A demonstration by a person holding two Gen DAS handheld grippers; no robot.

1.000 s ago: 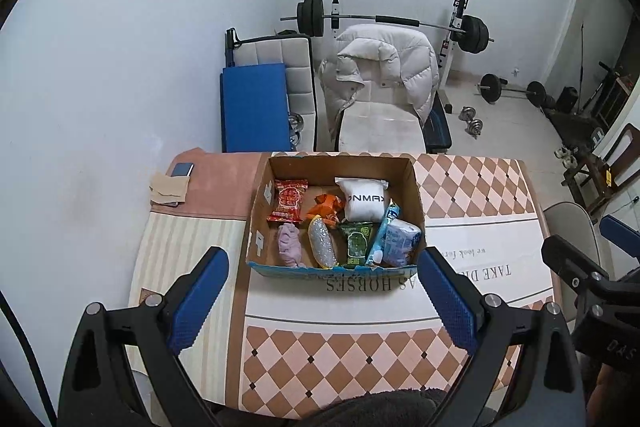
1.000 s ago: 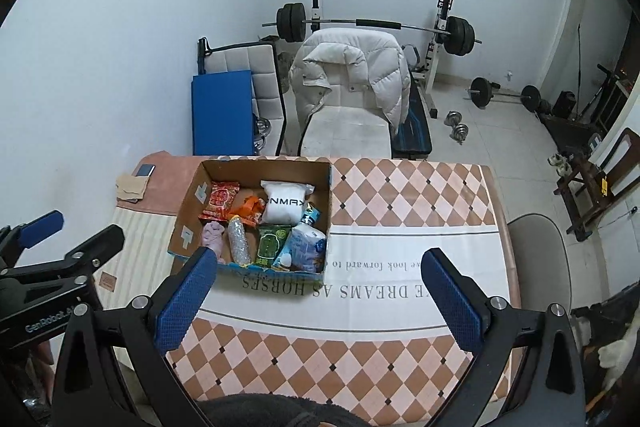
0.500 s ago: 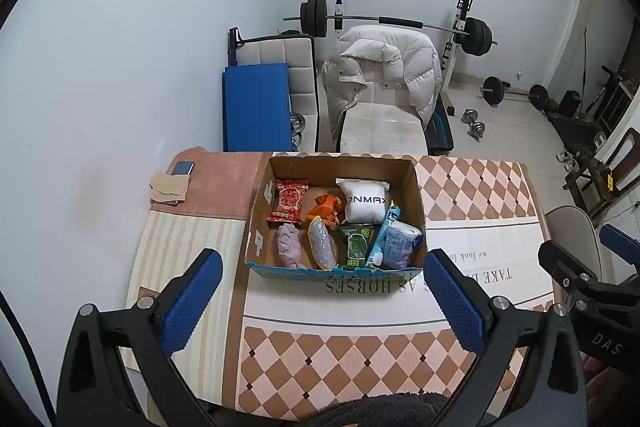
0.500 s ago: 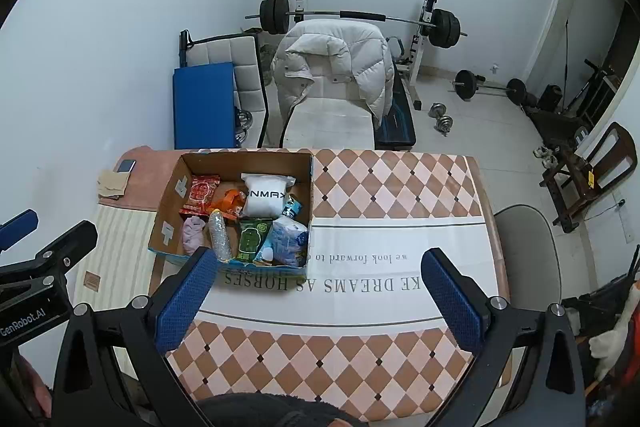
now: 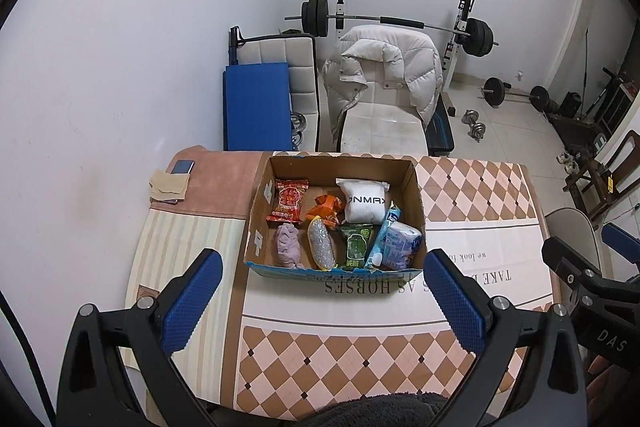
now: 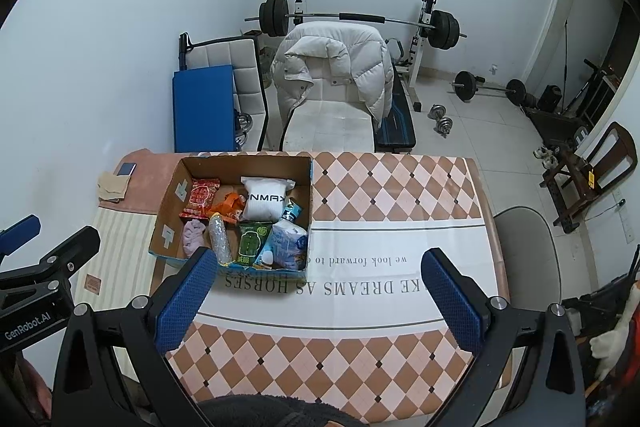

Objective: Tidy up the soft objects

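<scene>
An open cardboard box (image 5: 417, 199) (image 6: 173, 193) stands on the table and holds several soft items: a red snack packet (image 5: 288, 201), an orange wrapper (image 5: 326, 207), a white pouch (image 5: 365, 202), a pink cloth (image 5: 288, 245), a silvery mesh bundle (image 5: 321, 243), a green packet (image 5: 355, 247) and a blue-white tissue pack (image 5: 396, 242). My left gripper (image 5: 320, 301) is open and empty, high above the table's near side. My right gripper (image 6: 318, 301) is open and empty, to the right of the box.
The table (image 6: 392, 187) has a checkered cloth with printed text. A phone (image 5: 183, 167) and a beige cloth (image 5: 169, 183) lie at its far left corner. Behind the table are a chair with a white jacket (image 5: 384, 67), a blue mat (image 5: 256, 105) and a barbell rack (image 5: 400, 23).
Both grippers have shifted slightly with the view: the right one has drifted right and up, so the box sits further left in its view. Jaws stay open.
</scene>
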